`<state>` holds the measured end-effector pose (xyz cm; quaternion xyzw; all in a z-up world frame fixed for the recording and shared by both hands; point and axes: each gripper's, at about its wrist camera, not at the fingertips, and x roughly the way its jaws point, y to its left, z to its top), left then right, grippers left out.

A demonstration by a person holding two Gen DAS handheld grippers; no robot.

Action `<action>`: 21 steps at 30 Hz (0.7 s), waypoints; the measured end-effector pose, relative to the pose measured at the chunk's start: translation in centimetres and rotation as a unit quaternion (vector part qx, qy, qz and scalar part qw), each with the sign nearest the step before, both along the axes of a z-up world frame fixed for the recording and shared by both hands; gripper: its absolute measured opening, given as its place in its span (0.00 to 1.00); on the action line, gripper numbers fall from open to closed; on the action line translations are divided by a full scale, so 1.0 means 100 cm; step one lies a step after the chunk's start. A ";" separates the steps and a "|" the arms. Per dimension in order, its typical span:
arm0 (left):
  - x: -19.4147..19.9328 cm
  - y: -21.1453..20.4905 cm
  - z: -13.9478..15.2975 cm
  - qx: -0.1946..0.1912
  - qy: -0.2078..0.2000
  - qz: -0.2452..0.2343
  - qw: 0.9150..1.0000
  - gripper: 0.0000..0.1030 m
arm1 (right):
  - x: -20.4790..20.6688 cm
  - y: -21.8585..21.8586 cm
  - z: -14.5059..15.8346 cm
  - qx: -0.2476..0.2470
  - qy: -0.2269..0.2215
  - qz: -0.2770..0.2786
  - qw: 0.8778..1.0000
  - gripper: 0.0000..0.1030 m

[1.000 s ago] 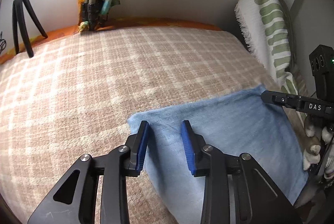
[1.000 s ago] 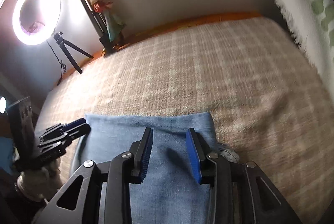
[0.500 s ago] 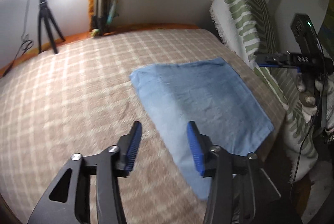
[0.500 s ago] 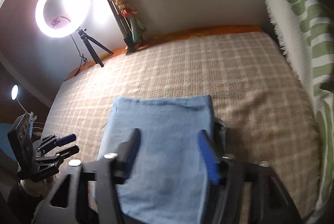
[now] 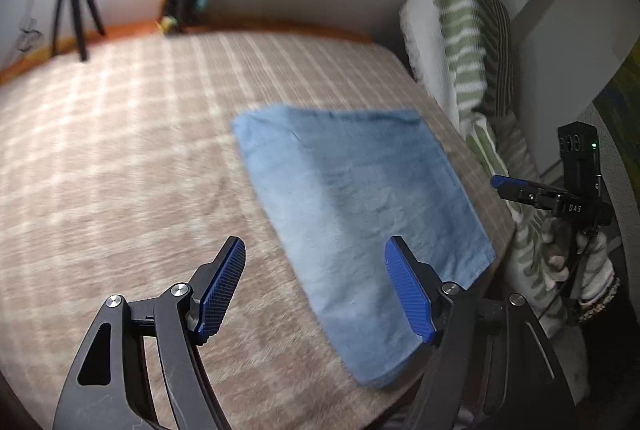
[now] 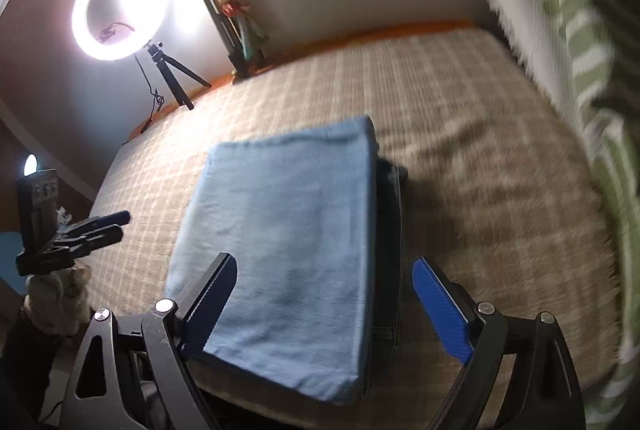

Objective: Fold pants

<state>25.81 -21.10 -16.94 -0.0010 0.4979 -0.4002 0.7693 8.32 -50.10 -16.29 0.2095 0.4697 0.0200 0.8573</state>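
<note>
The light blue pants (image 5: 360, 205) lie folded into a flat rectangle on the checked bedspread (image 5: 120, 157), near the bed's front right edge. They show in the right wrist view (image 6: 288, 242) too, with a dark band along their right side. My left gripper (image 5: 316, 286) is open and empty, raised above the pants' near left edge. My right gripper (image 6: 324, 306) is open and empty, above the pants' near end. In the left wrist view the right gripper (image 5: 536, 189) hangs off the bed's right side.
A green-striped white pillow (image 5: 460, 41) leans at the right. A lit ring light (image 6: 120, 9) on a small tripod (image 6: 172, 77) stands at the far edge by the wall. A bundle of poles (image 6: 232, 17) leans against the wall.
Both grippers have pulled back and up from the pants and opened wider. The folded pants stay flat on the bed.
</note>
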 end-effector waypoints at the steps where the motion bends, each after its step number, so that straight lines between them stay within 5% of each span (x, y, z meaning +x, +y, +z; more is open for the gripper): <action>1: 0.005 -0.006 -0.007 -0.001 0.009 -0.004 1.000 0.70 | 0.002 -0.004 -0.008 0.011 -0.001 0.001 1.000 0.89; 10: 0.037 -0.022 -0.050 -0.003 0.054 0.008 0.999 0.70 | 0.026 -0.040 -0.069 0.094 -0.003 -0.003 0.996 0.90; 16: 0.048 -0.020 -0.063 -0.032 0.077 0.019 0.996 0.70 | 0.034 -0.042 -0.078 0.136 -0.047 0.027 0.989 0.97; 21: 0.047 -0.030 -0.062 -0.036 0.052 -0.004 0.998 0.71 | 0.043 -0.026 -0.078 0.124 -0.060 0.063 0.988 0.88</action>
